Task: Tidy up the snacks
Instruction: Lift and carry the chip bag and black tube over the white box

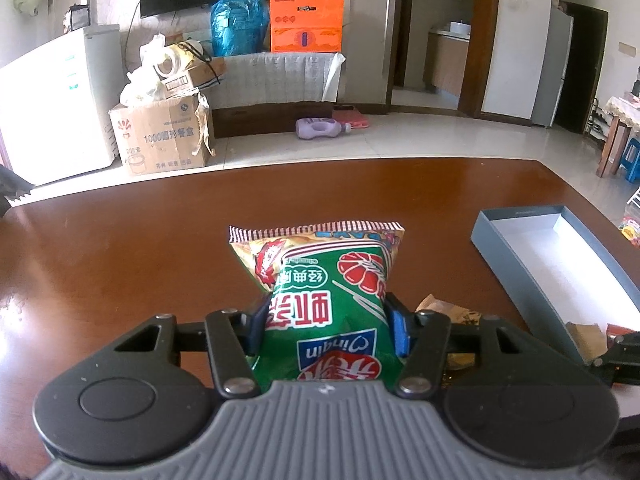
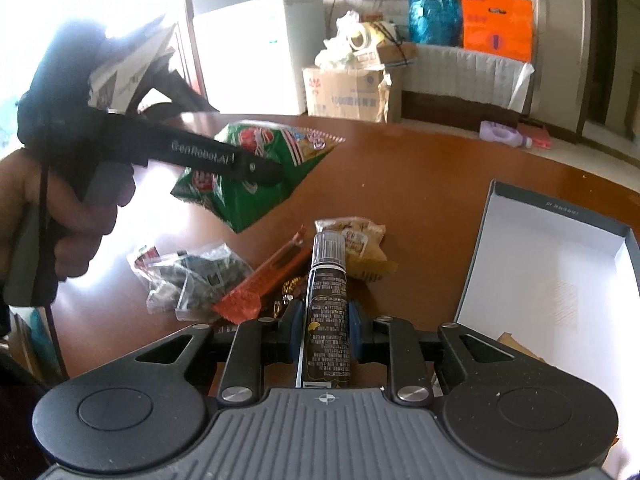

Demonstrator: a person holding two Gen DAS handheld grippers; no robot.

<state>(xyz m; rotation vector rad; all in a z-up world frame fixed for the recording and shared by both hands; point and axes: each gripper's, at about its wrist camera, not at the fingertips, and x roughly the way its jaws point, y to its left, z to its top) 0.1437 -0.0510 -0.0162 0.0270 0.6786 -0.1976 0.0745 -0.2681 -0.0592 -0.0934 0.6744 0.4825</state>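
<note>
With the left gripper point(image 1: 326, 320) clamped on the puffy green foil snack bag point(image 1: 320, 280) and the right gripper point(image 2: 323, 328) closed on the dark slim wrapped snack stick point(image 2: 328, 312), both held left of the open grey cardboard box point(image 2: 486, 240), either slick wrapper could slip out.

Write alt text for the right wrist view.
The right gripper is shut on a dark brown snack stick above a wooden table. To its left, the left gripper holds a green chip bag in the air; loose snacks lie below, and an open grey box sits right.
</note>
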